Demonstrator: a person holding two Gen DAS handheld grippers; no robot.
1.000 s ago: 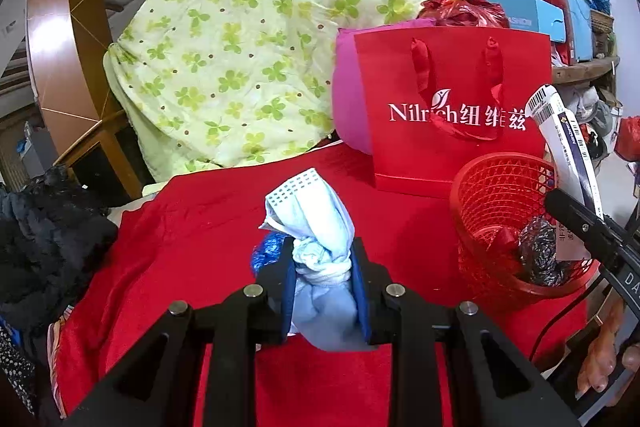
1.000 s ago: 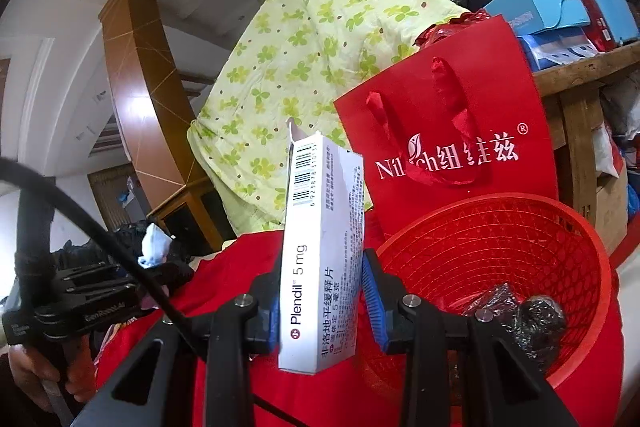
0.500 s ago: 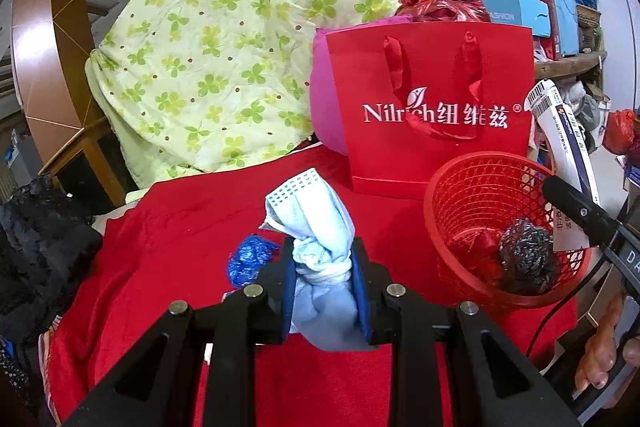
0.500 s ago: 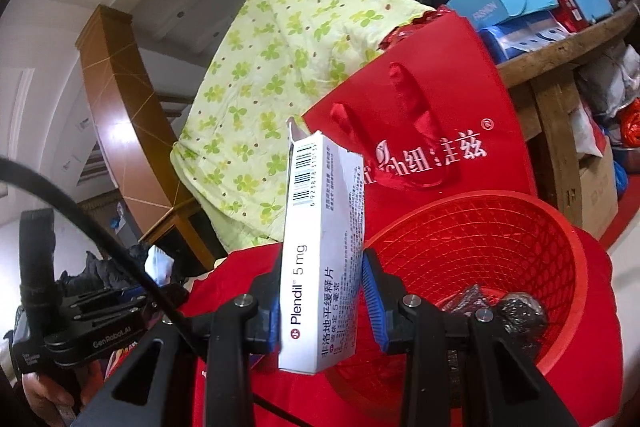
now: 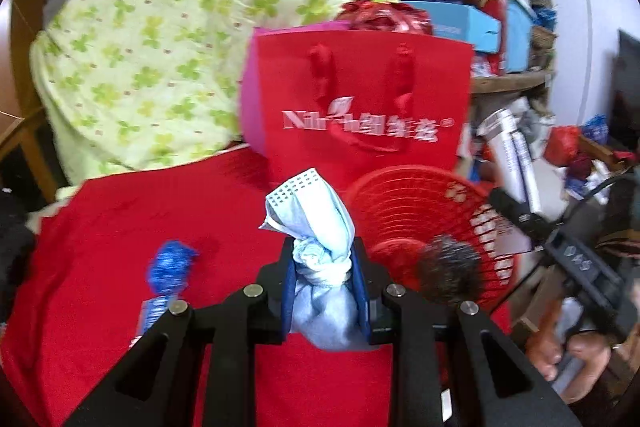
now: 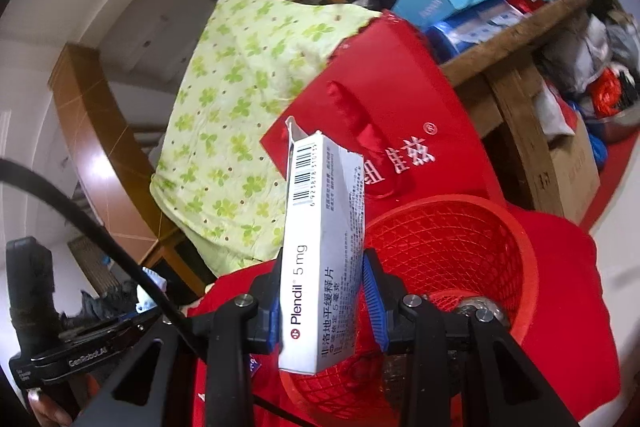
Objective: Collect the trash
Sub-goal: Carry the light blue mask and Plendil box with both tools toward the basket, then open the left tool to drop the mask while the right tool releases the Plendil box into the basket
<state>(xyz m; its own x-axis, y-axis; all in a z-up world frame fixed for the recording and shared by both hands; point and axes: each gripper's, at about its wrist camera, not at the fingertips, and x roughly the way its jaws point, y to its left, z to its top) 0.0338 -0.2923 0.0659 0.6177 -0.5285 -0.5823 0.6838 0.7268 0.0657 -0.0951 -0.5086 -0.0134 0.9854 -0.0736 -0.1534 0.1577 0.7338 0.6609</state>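
Both views have swung toward the red mesh plastic basket [image 5: 404, 203], now nearer centre. Left gripper [image 5: 324, 291] pinches a knotted pale-blue cloth mask [image 5: 316, 227]; right gripper [image 6: 326, 303] clamps a white cardboard medicine box [image 6: 320, 251] over the basket's near rim. Only the left view shows a blue crumpled wrapper [image 5: 170, 265] on the red-clothed desk [image 5: 120, 227]. A red paper gift bag [image 5: 360, 107] blocks the far side.

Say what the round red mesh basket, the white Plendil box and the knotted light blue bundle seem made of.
Round red mesh basket: moulded plastic, glossy lattice wall.
White Plendil box: thin printed cardboard, folded edges and open flap.
Knotted light blue bundle: probably non-woven mask fabric, soft, matte, dimpled edge.
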